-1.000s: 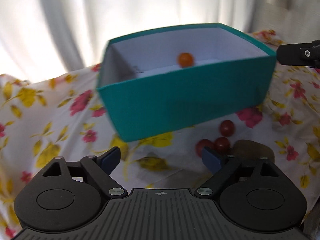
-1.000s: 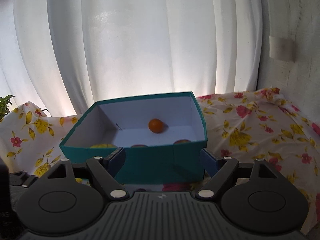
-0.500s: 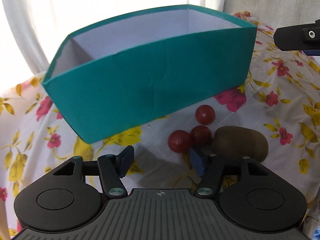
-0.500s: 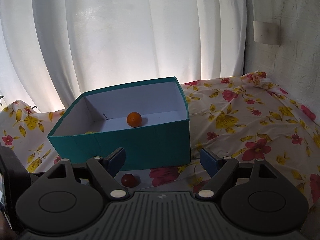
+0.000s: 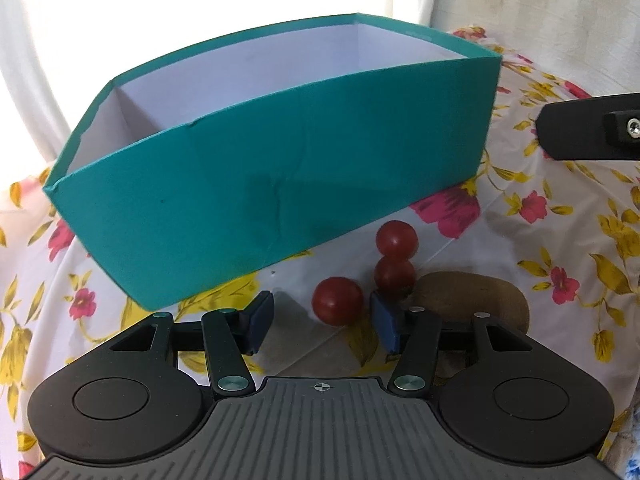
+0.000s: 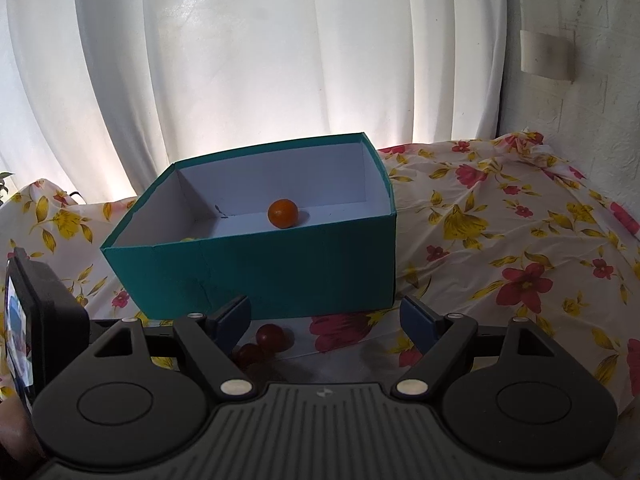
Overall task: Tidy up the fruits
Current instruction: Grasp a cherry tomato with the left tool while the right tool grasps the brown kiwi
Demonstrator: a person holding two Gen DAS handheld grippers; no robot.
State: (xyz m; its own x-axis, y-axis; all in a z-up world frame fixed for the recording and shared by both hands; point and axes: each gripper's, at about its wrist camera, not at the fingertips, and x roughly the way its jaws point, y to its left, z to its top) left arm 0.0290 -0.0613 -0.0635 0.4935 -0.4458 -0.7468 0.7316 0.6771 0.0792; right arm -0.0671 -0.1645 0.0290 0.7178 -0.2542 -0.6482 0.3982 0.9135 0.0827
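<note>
Fruit on flowered cloth (image 5: 560, 216): three small round red tomatoes, nearest (image 5: 338, 300) sits between the left gripper's (image 5: 322, 322) blue pads, untouched; its jaws have just been closing, gaps remain both sides. Two more (image 5: 394, 274) (image 5: 397, 239) line up behind, brown oval kiwi (image 5: 468, 300) just right. Teal cardboard box (image 5: 280, 176) beyond holds a round orange fruit (image 6: 283, 213). Right gripper (image 6: 326, 318) spread wide, nothing between.

Left tool (image 5: 322, 322): black linkage arms showing silver rivets, dark blue pads (image 5: 262, 316), ribbed grey housing carrying a crosshair mark. Right tool (image 6: 326, 320): matching build.
</note>
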